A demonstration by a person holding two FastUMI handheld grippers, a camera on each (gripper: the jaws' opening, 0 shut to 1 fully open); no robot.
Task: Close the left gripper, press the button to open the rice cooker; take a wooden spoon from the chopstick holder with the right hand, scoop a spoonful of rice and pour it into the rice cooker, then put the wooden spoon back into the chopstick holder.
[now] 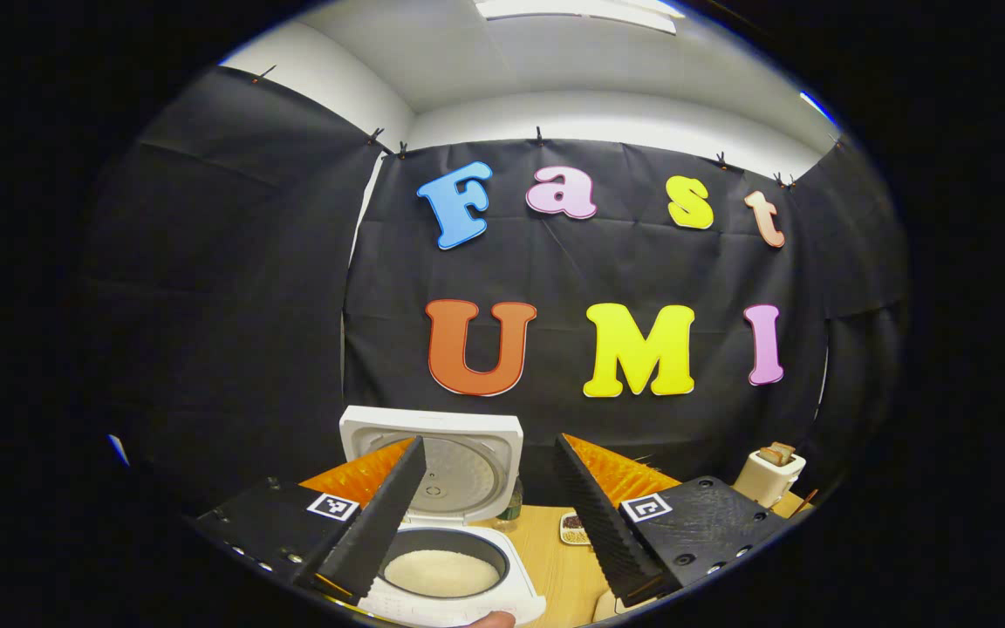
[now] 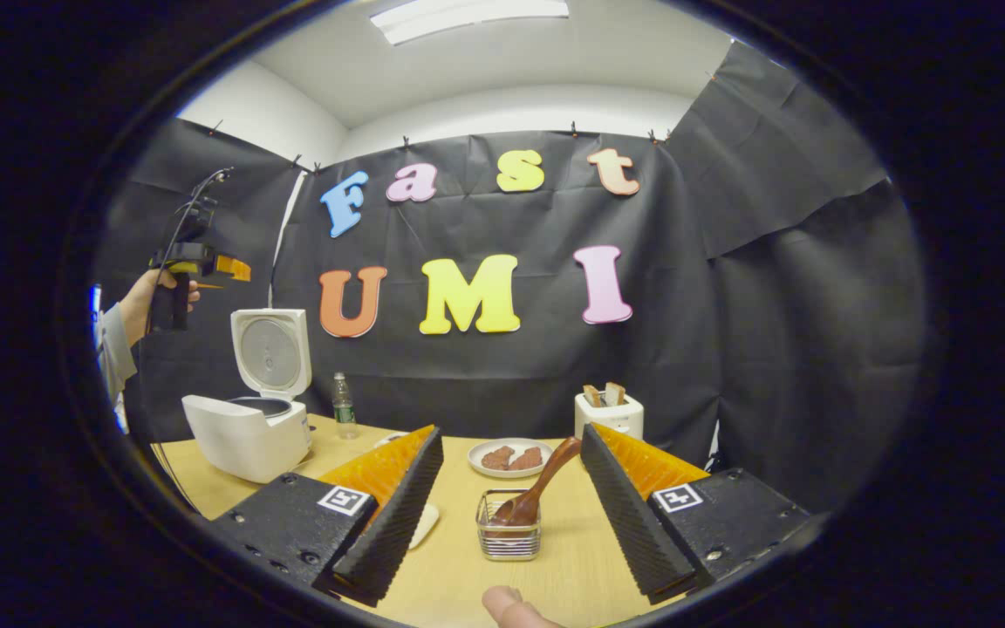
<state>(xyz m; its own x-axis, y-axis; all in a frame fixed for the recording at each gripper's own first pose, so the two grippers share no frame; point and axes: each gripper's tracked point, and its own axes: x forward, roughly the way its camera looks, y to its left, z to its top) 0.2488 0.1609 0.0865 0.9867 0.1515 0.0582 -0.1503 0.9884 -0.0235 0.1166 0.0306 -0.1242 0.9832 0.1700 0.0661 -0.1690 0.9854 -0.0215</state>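
Wooden spoon (image 2: 537,488) leans in the chopstick holder (image 2: 509,526); open right gripper (image 2: 502,515) straddles it. Left gripper (image 1: 489,515) open. Clumsy pinch could tip the holder.

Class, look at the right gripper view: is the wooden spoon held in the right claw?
No. The wooden spoon stands in the holder, apart from the open right claw.

You are looking at a white toaster (image 2: 609,413) with bread slices sitting in its slots at the back of the wooden table (image 2: 572,576). A white plate (image 2: 509,458) carrying brown food is lying just beside it, and a small bottle (image 2: 343,406) is standing near the wall.
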